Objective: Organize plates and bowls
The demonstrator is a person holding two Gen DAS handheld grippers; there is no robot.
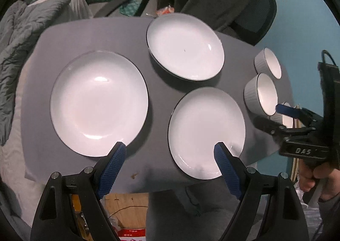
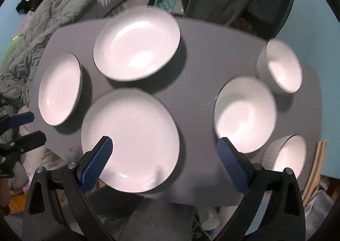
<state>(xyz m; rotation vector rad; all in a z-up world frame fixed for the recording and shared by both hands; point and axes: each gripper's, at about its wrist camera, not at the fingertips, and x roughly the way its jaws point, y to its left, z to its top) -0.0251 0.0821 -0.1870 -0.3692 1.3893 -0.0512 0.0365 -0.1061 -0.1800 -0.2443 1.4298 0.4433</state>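
Note:
Three white plates and three white ribbed bowls sit on a grey table (image 1: 131, 34). In the left wrist view a large plate (image 1: 98, 103) lies left, a deep plate (image 1: 184, 46) far, a near plate (image 1: 207, 132) right, and bowls (image 1: 263, 94) (image 1: 271, 62) stand at the right edge. My left gripper (image 1: 170, 149) is open and empty above the near edge. My right gripper (image 2: 164, 144) is open and empty above the near plate (image 2: 130, 141) and middle bowl (image 2: 244, 113); it also shows in the left wrist view (image 1: 269, 116).
An office chair (image 1: 250, 11) draped with a dark garment stands behind the table. Grey bedding (image 1: 23, 34) lies at the left. A cardboard box (image 1: 125, 209) sits below the near table edge. Two more bowls (image 2: 280, 66) (image 2: 289, 156) stand at the right.

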